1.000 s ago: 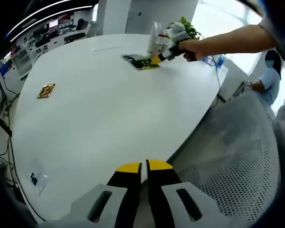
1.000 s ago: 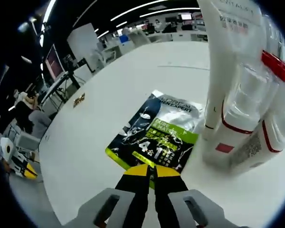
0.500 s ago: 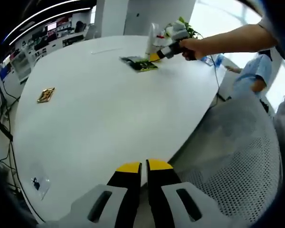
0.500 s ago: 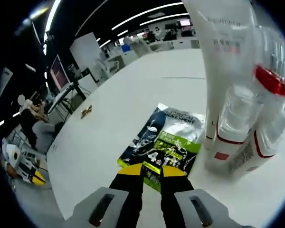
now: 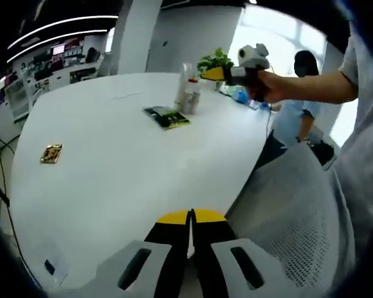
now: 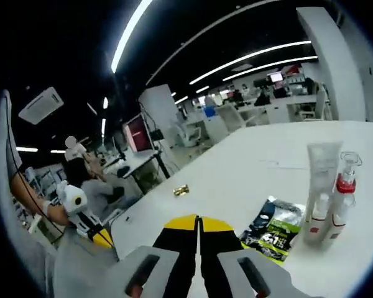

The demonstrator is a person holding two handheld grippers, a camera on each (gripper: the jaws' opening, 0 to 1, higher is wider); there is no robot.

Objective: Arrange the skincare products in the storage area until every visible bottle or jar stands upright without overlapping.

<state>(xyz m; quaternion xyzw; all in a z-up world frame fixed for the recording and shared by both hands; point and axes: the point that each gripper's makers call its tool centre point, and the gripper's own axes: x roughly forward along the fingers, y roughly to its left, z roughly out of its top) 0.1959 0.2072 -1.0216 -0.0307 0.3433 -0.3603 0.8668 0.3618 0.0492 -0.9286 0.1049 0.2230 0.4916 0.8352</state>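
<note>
Right of centre in the right gripper view, a tall white tube [image 6: 323, 186] and a red-collared pump bottle [image 6: 342, 205] stand upright, touching, on the white table [image 6: 236, 180]; a dark green sachet [image 6: 275, 228] lies flat just beside them. Right gripper [image 6: 197, 218] empty, jaws pressed together. Left gripper [image 5: 191, 215] likewise closed on nothing, low at the table's near edge. Upper centre of the left gripper view: same bottles [image 5: 186, 94], sachet [image 5: 166, 116], small gold packet [image 5: 51, 153] well apart.
</note>
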